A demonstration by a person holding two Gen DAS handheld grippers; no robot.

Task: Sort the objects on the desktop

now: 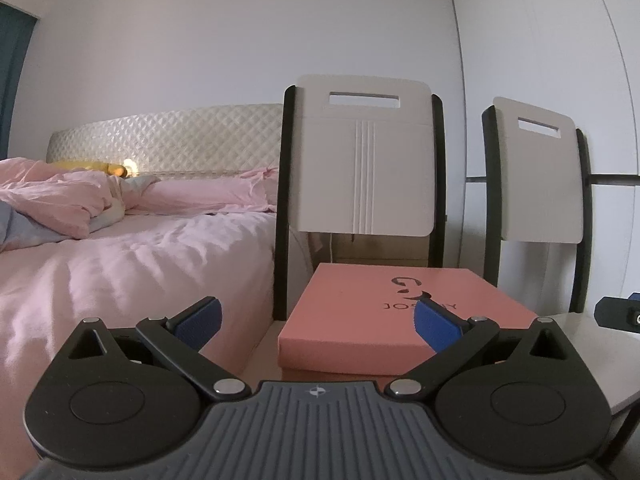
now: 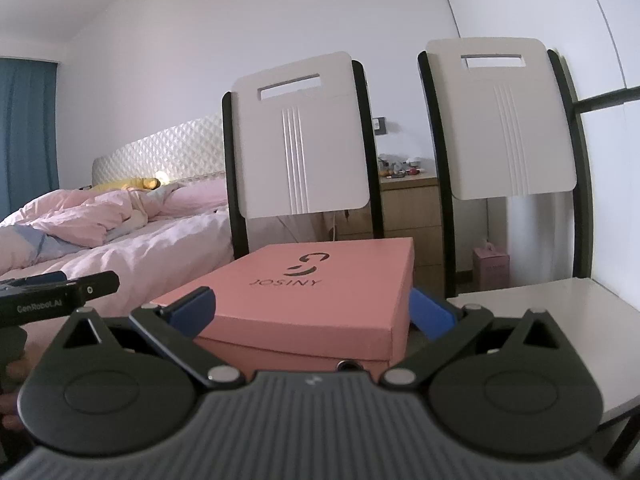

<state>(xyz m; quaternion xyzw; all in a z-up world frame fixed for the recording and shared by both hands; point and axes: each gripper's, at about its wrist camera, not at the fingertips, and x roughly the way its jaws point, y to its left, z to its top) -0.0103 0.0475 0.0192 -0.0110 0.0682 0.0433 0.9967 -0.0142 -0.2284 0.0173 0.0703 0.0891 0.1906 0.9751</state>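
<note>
A pink shoebox (image 1: 372,312) marked JOSINY sits shut on the seat of the left of two chairs. It also shows in the right wrist view (image 2: 320,292). My left gripper (image 1: 316,316) is open and empty, its blue fingertips (image 1: 200,320) wide apart just in front of the box. My right gripper (image 2: 312,312) is open and empty too, level with the box's near edge, with the box between its spread fingers. The left gripper's black body (image 2: 60,292) shows at the left of the right wrist view.
Two white chairs with black frames stand side by side, the left one (image 1: 360,160) and the right one (image 2: 504,120). The right chair's white seat (image 2: 540,312) is bare. A bed with pink bedding (image 1: 120,260) lies to the left. A wooden nightstand (image 2: 408,204) stands behind.
</note>
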